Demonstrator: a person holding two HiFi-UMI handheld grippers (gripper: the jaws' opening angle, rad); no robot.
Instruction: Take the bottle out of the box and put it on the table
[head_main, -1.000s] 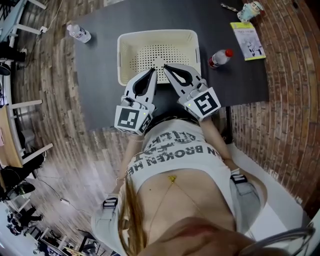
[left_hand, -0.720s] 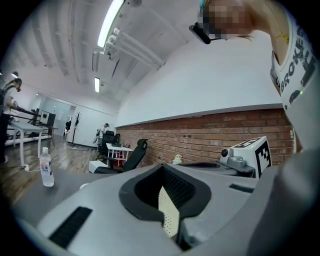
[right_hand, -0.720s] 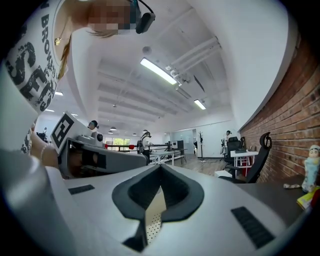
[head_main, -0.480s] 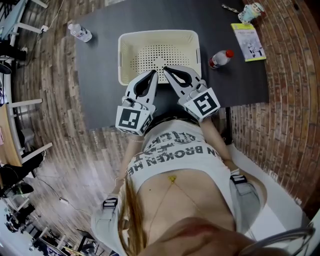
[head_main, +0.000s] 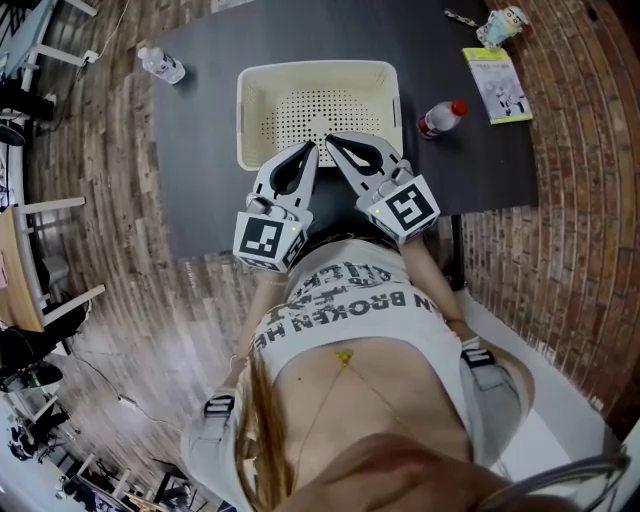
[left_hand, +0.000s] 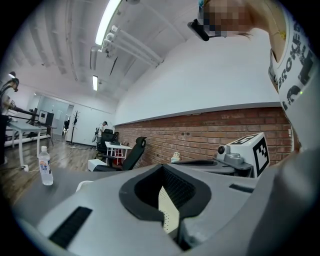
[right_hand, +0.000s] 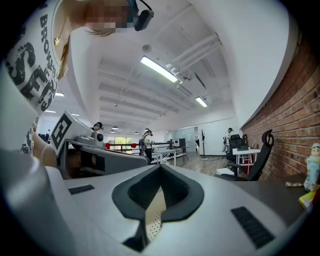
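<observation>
The box (head_main: 318, 66) is cream, its floor dotted with small holes. The table (head_main: 200, 150) is matt black. 1 bottle (head_main: 440, 117) has a red cap; the clear bottle (head_main: 160, 66) a white one. The booklet (head_main: 495, 82) is yellow-green. The left tongs (head_main: 308, 150) and right tongs (head_main: 335, 140) are pale grey with black linings, and their cubes carry black-and-white square markers. The floor (head_main: 120, 200) is brown wood.

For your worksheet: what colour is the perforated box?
Cream box, clearest in the head view.

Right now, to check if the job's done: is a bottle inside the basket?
No, the basket shows only its bare perforated floor, and the red-capped bottle sits on the table beside it.
</observation>
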